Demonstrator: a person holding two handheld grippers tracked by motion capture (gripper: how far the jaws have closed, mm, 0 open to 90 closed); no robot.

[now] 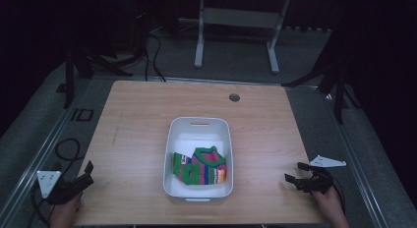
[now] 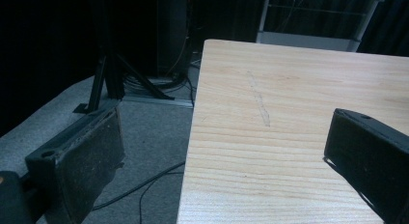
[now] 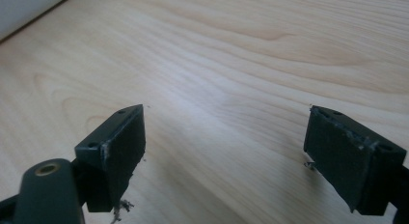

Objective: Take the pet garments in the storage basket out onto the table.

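A little knitted sweater (image 1: 200,165) with green, pink, yellow and blue stripes lies in a white tub (image 1: 173,139). It sits in the part of the tub closest to the person and is a bit crumpled. A small white tag shows at its left side. The far part of the tub is bare. The tub stands in the middle of a wooden table (image 1: 133,120).

The right gripper (image 1: 296,173) rests on the table to the right of the tub, well apart from it. A hand holds it from behind. Its jaws stand wide apart with nothing between them. In the right gripper view they hang just over the bare wood, and a corner of the white tub (image 3: 24,7) shows at the top left.

The left gripper (image 1: 89,170) is at the left edge of the table, also well away from the tub. Its jaws are spread wide too and hold nothing. In the left gripper view one jaw is over the grey floor (image 2: 149,132) and the other over the table (image 2: 270,137).
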